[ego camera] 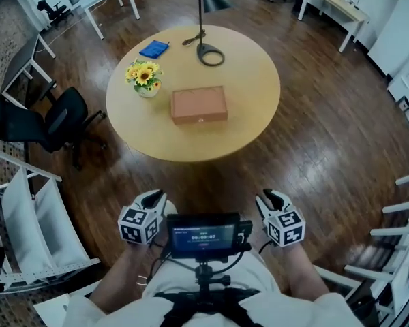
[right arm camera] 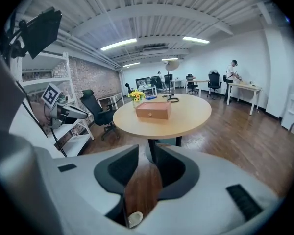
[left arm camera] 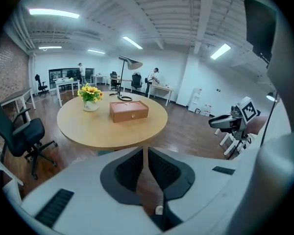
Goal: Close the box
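The box [ego camera: 199, 105] lies on the round table [ego camera: 252, 128], well ahead of both claws and about midway between their lines. It is a flat rectangular block, reddish-brown with a matte, leather-like or wooden surface; which of the two, I cannot tell. Its long axis runs crosswise to the claws, side to side. The long front face points back toward them and carries a small pale clasp at its middle. The lid sits down flat on the body, with only a thin seam showing along the front.

The left claw [ego camera: 152, 197] is held low, well short of the table edge. In the left gripper view its dark ribbed pads [left arm camera: 130, 168] stand almost together with only a sliver between them, and nothing is in it. From there the box [left arm camera: 129, 110] sits ahead and a little to the left.

The right claw [ego camera: 271, 197] is level with the left one. In the right gripper view its jaws stand narrowly apart and empty, with wood floor [right arm camera: 143, 185] showing through the gap. The box [right arm camera: 153, 110] is straight ahead of it.

The tabletop is smooth pale wood on a dark central post. Left of the box stands a small white pot of yellow flowers [ego camera: 144, 78]. Beyond the box rests a black lamp [ego camera: 210, 53] with a ring base, and beyond the flowers lies a flat blue square [ego camera: 154, 49].
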The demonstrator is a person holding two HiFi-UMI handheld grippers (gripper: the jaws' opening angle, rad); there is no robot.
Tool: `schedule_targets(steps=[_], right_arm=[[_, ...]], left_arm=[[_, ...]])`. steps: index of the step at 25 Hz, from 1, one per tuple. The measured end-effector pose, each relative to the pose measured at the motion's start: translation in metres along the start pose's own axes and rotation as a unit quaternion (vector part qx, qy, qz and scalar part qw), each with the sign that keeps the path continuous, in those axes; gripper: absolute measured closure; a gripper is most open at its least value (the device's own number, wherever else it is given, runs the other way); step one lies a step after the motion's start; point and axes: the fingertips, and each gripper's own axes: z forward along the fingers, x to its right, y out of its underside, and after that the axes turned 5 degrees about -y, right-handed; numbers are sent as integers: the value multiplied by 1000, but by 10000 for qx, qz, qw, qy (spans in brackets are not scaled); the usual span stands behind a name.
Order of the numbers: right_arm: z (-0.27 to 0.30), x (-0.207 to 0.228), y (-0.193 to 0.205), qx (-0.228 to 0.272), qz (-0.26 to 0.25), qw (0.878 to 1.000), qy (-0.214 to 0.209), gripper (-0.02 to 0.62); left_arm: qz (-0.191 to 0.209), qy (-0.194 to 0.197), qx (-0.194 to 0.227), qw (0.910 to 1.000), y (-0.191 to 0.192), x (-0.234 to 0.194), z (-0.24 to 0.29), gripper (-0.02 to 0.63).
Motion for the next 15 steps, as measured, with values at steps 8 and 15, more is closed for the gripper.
schedule_targets(steps=[8, 15], right_arm=[[-6, -15, 8, 26, 159, 9999, -14, 479], [-10, -15, 17, -284, -165, 9994, -101, 479]], left_arm=[[153, 70, 132, 9998, -5, 12, -17, 575], [146, -26, 90, 9998, 13, 10, -24, 575]])
